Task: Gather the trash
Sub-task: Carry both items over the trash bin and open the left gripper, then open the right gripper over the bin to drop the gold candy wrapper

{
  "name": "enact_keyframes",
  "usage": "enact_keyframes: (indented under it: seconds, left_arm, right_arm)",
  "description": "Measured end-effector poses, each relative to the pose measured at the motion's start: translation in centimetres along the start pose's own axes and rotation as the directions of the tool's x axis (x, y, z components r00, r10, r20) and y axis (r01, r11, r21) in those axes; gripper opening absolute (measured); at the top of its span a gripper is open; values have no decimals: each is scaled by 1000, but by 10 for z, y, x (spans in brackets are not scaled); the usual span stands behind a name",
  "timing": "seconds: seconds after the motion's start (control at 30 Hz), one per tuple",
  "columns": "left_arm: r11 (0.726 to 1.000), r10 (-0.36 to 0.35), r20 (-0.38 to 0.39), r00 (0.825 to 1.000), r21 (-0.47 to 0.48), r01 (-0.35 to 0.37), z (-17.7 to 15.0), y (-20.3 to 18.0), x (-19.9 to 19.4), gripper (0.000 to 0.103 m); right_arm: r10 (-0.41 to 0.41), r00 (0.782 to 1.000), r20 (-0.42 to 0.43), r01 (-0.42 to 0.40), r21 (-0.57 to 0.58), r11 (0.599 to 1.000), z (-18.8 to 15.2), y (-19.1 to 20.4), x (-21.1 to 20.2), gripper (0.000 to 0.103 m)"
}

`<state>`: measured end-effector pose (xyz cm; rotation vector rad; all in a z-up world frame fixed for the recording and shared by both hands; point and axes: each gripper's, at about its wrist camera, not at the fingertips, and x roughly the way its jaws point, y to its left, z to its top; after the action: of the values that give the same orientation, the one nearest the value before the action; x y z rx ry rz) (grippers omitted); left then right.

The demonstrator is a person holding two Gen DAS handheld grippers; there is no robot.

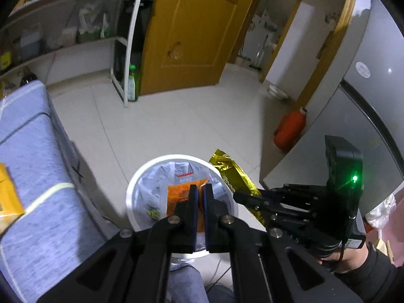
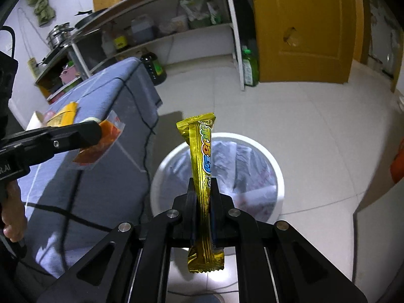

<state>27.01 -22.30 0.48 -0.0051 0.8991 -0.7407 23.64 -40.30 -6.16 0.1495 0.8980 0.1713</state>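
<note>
My left gripper is shut on an orange snack packet and holds it above the white trash bin, which has a clear plastic liner. In the right wrist view the left gripper comes in from the left with the orange packet hanging over the table's edge. My right gripper is shut on a long gold candy wrapper that stands upright over the bin. In the left wrist view the right gripper holds the gold wrapper at the bin's right rim.
A table under a blue-grey cloth stands left of the bin, with a yellow packet on it. A cable runs down the cloth. On the tiled floor are an orange bottle by a grey fridge, a green bottle, shelves and a yellow door.
</note>
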Motion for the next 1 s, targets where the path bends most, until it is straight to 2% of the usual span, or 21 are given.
enact_keyframes:
  seconds: [0.07,0.27,0.37,0.43,0.5,0.57,0.63,0.87,1.0]
  left_arm:
    - [1000,-10,-28,1000,-14,9,2,0,12,4]
    - [998,27,-127,992,-58,-34,6,10,45,5]
    - [996,16,-139,990,-84,-28,9,14,49,7]
    - [996,22,-130,991,-87,-34,9,15,46,15]
    - [995,27,-125,992,-93,-39,10,17,45,25]
    - [994,24,-120,993,-99,-36,9,18,43,27]
    - [994,34,-117,993,-96,-45,10,18,43,27]
    - [995,39,-53,998,-85,-44,7,17,18,28]
    - [995,41,3,999,-94,-41,1,22,-9,38]
  right_arm:
    - [-2,1000,-13,2,12,1000,0,-6,8,8]
    - [-15,998,-58,17,45,999,0,-20,31,9]
    - [-22,997,-69,26,53,998,-2,-22,39,14]
    - [-25,997,-72,28,52,998,-2,-23,42,15]
    - [-22,997,-68,25,52,998,-2,-24,42,21]
    - [-20,998,-60,23,57,998,-2,-25,40,38]
    - [-10,999,-46,13,69,998,-2,-26,37,48]
    - [-20,1000,12,19,58,998,3,-19,13,48]
    - [-15,999,44,13,56,998,5,-11,-9,48]
